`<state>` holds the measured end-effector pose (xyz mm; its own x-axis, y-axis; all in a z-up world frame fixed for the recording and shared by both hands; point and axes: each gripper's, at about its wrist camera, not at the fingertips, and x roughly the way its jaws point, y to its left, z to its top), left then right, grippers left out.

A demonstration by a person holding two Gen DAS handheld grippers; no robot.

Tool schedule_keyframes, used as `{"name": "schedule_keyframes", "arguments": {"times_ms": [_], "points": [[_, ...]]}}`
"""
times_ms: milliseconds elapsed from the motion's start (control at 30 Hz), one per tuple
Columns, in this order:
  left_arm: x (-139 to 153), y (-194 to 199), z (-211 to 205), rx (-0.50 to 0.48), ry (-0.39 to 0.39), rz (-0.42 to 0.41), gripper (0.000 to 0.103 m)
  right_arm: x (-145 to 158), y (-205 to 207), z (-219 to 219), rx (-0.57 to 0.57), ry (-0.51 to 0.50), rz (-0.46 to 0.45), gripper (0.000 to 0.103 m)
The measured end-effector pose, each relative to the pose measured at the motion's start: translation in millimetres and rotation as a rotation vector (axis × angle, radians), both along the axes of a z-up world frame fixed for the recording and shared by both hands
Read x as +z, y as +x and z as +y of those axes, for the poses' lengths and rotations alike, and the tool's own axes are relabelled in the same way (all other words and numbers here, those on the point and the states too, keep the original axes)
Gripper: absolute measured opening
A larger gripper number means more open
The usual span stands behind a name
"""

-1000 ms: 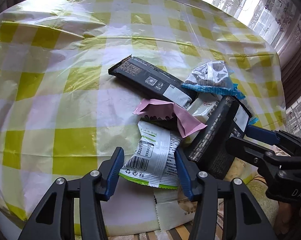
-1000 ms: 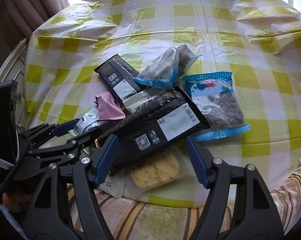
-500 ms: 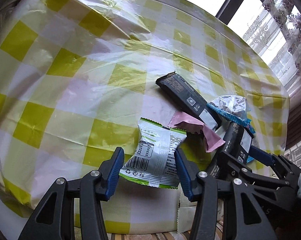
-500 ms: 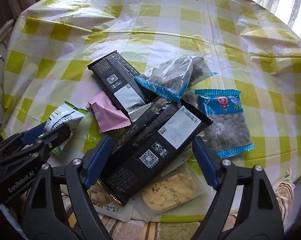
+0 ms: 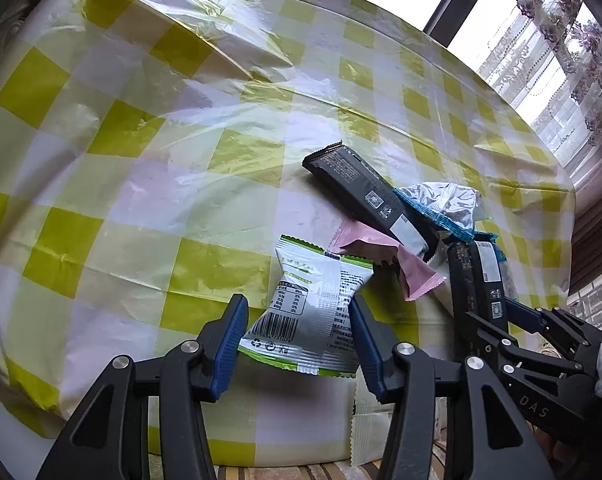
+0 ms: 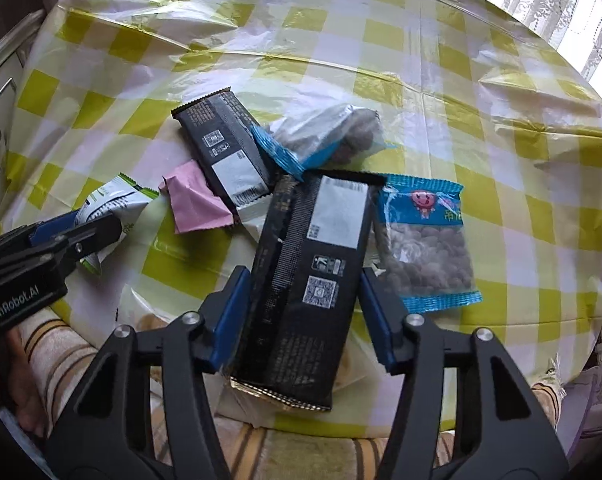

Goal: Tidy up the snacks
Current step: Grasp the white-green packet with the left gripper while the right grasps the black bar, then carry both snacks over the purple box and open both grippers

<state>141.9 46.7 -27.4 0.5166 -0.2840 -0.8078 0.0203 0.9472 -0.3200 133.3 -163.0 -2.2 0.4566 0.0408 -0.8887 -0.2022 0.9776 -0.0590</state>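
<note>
Left tool (image 5: 297, 338): your fingers pinch the green-and-white packet (image 5: 316, 308), lifted just above the counter (image 5: 141, 184) at its near edge.
Right tool (image 6: 299, 318): your fingers clamp the large black bar (image 6: 313, 276).
Pile: second black bar (image 6: 225, 152), pink wrapper (image 6: 195, 196) and blue nut bag (image 6: 427, 240) lie beside it.

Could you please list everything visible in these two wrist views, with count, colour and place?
green-and-white packet: one, green and white, between the left fingers.
black bars: two, black; one between the right fingers, one on the table behind.
pink wrapper: one, pink, beside the far bar.
blue-edged nut bags: two, clear and blue; one right of the held bar, one behind.
tablecloth: one, yellow-white check, covering the table.
left gripper: black, blue pads.
right gripper: black, blue pads.
</note>
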Motion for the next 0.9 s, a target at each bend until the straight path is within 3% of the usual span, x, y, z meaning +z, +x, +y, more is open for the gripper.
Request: {"name": "schedule_keyframes", "arguments": {"times_ms": [133,233,267,533,600,633,667,900], "points": [[1.2,-1.7,-2.5,-0.008,0.008,-0.005,0.052,-0.8,-4.0,-18.3,-0.008,0.030,0.009,0.059],[3.0,-2.5,-3.6,-0.010,0.014,-0.016,0.052,2.1,-8.7,-27.0,-0.028,0.011,-0.014,0.072],[4.1,-3.3,-4.9,-0.012,0.020,-0.022,0.052,3.4,-10.0,-28.3,-0.029,0.005,-0.025,0.072],[16.2,-13.3,-17.7,-0.039,0.057,-0.064,0.052,-2.9,-12.8,-4.6,0.040,-0.138,-0.065,0.076],[18.0,-16.1,-20.2,-0.041,0.060,-0.070,0.052,-5.2,-10.8,-6.2,0.035,-0.134,-0.059,0.073],[18.8,-17.7,-21.2,-0.042,0.064,-0.073,0.052,-5.1,-10.2,-9.5,0.029,-0.117,-0.053,0.060],[19.6,-18.9,-21.9,-0.042,0.066,-0.076,0.052,-4.5,-9.9,-12.9,0.017,-0.105,-0.054,0.057],[26.4,-25.0,-24.5,-0.032,0.064,-0.098,0.052,-1.1,-14.1,-24.8,0.009,-0.027,-0.058,0.054]]}}
